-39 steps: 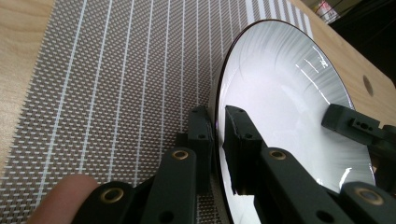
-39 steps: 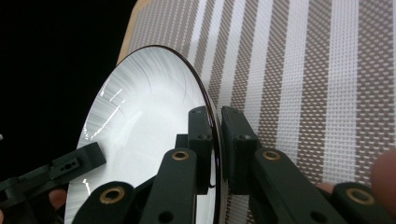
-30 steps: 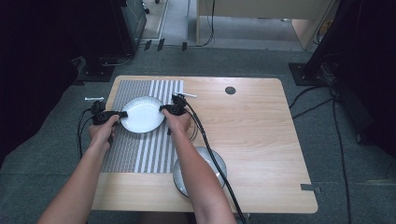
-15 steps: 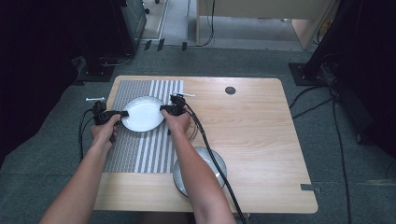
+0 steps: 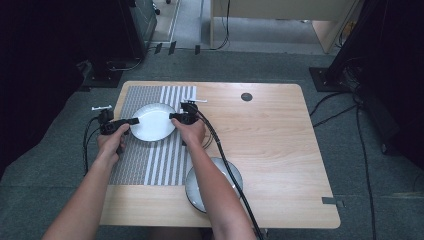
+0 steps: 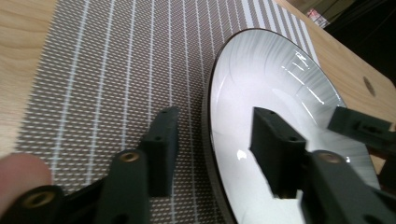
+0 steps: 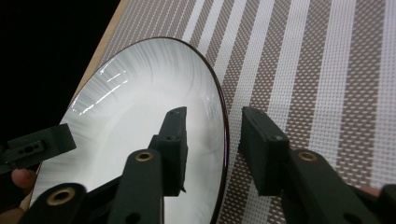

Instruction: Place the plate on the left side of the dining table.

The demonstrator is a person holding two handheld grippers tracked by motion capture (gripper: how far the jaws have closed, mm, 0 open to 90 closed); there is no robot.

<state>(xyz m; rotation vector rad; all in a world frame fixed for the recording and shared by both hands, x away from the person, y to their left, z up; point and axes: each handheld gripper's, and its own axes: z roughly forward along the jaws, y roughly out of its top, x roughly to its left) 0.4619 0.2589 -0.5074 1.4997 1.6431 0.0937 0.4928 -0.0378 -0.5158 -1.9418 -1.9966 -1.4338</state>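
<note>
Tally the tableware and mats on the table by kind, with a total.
White plate on the mat: 1
Grey plate near the table's front edge: 1
Striped placemat: 1
Total: 3

Light wooden table (image 5: 280, 150), rounded corners, standing on grey carpet floor (image 5: 380, 200). Small dark round hole (image 5: 246, 97) near the far edge. On the left part, directly on the wood, a striped woven placemat (image 5: 160, 160), brown and white, reaching almost to the far edge. On the placemat, a white plate (image 5: 152, 121). Nearer the front edge, beside the mat, a grey plate (image 5: 232, 175) lying on bare wood.
</note>
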